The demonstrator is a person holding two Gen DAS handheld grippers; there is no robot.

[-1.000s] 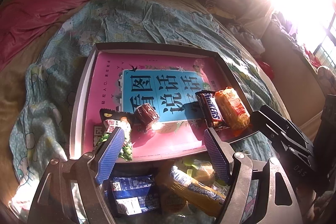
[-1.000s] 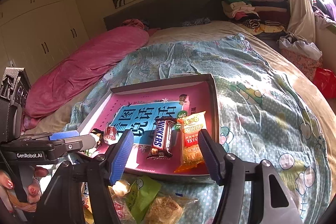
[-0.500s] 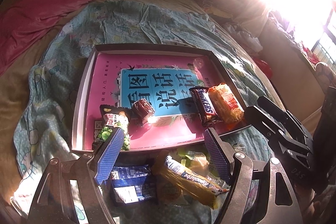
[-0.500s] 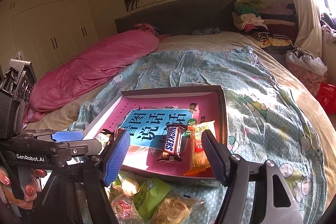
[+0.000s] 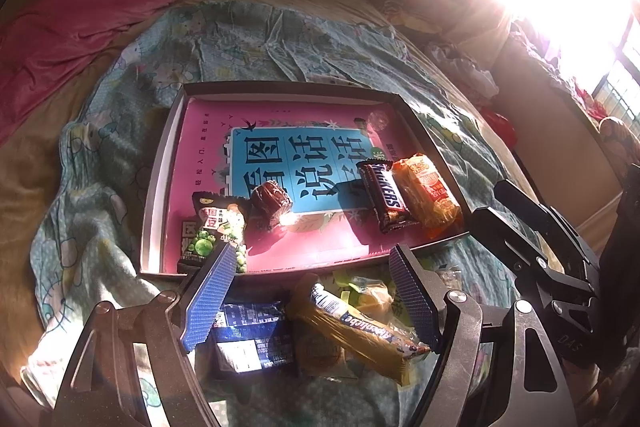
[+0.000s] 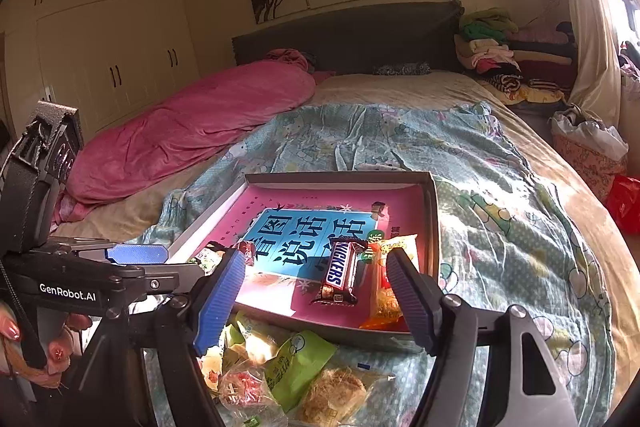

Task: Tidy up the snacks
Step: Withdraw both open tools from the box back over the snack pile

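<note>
Below left hand-held gripper (image 5: 310,301), yellow snack bar (image 5: 360,331), jaws wide apart, empty

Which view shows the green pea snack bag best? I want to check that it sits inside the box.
The left wrist view: the green pea snack bag lies in full in the near left corner of the box, only its lower edge behind a left tool finger. In the right wrist view only a sliver shows behind the tools.
</note>
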